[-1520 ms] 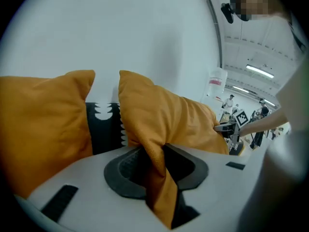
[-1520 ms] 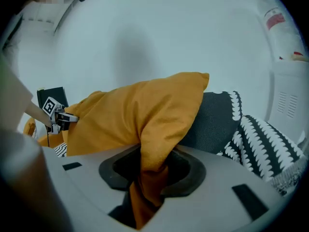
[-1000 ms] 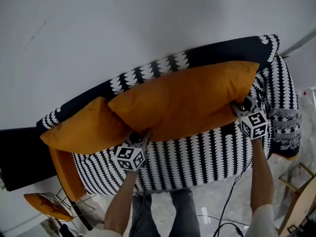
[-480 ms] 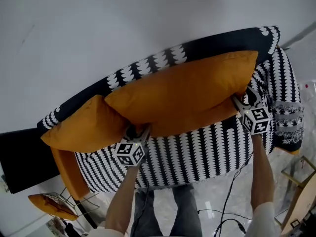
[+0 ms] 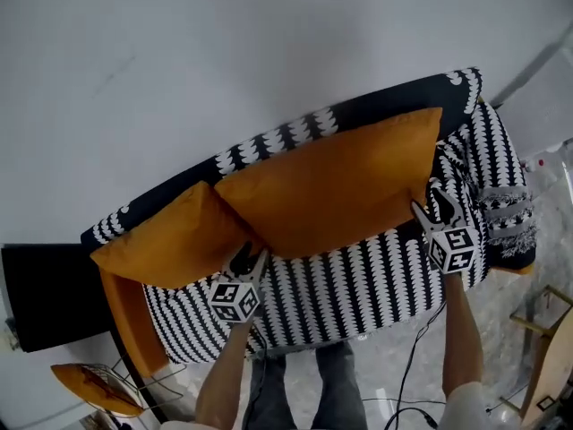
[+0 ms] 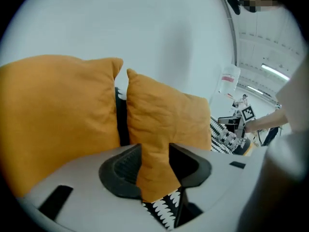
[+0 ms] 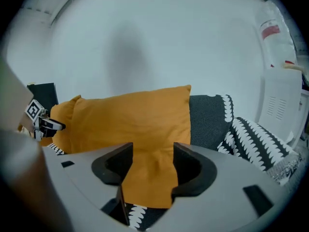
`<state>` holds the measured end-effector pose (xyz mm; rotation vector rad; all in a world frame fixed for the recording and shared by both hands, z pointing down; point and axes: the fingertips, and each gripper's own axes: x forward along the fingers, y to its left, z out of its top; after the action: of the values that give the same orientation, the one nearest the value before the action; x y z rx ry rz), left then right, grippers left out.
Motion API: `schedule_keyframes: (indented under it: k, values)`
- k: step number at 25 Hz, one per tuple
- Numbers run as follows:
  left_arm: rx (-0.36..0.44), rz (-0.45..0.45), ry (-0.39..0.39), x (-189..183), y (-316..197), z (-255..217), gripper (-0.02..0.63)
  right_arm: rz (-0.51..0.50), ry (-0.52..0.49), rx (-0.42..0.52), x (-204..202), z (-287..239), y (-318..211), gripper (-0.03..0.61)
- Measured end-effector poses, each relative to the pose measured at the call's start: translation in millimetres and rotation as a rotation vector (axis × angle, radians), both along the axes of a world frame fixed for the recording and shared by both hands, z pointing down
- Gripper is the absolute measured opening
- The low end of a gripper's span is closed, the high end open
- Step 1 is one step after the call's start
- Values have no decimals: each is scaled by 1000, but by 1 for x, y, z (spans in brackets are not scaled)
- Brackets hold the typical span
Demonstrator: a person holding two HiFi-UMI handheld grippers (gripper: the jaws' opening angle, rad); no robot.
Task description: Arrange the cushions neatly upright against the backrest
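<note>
From the left, I see a small orange fabric cushion [image 5: 166, 240] leaning on the backrest [image 5: 376, 106] of the black-and-white patterned sofa [image 5: 358, 280]. It sits at nine o'clock of the long orange fabric cushion [image 5: 331, 186], which stands upright along the same backrest. My left hand-held gripper [image 5: 246, 260] sits at that long cushion's seven o'clock corner. Its jaws have just been opening, then easing in slightly, and stand apart with the corner showing in the gap, unpinched. My right hand-held gripper [image 5: 434, 206] is at the four o'clock corner. Its jaws have just been opening and stand apart around the fabric, not clamping it.
</note>
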<state>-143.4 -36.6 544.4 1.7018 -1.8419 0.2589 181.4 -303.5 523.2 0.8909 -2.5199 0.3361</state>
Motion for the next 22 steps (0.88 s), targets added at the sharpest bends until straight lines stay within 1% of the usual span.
schedule_keyframes:
  k: [1, 2, 3, 4, 6, 9, 12, 16, 19, 22]
  values:
    - [17, 8, -13, 1, 4, -11, 171, 13, -5, 11, 0, -9, 8, 254]
    - [32, 20, -28, 2, 8, -22, 95, 26, -11, 21, -1, -18, 18, 154]
    - [46, 36, -41, 2, 10, -32, 64, 33, -18, 32, -3, -28, 27, 85]
    - [59, 54, -51, 3, 11, -42, 49, 31, -27, 41, -6, -38, 37, 49]
    - [88, 93, -57, 6, 11, -60, 31, 14, -36, 60, -14, -54, 56, 36]
    - [128, 168, -62, 14, 14, -79, 28, 8, -41, 81, -21, -73, 82, 29]
    - [166, 227, -78, 19, 23, -93, 28, 4, -78, 93, -29, -93, 112, 29]
    - [228, 276, -83, 28, 55, -120, 28, 12, -111, 150, -36, -130, 163, 29]
    - [291, 306, -81, 33, 75, -143, 28, 34, -125, 222, -41, -163, 194, 29]
    - [316, 340, -86, 40, 114, -170, 28, 59, -156, 256, -39, -194, 249, 30]
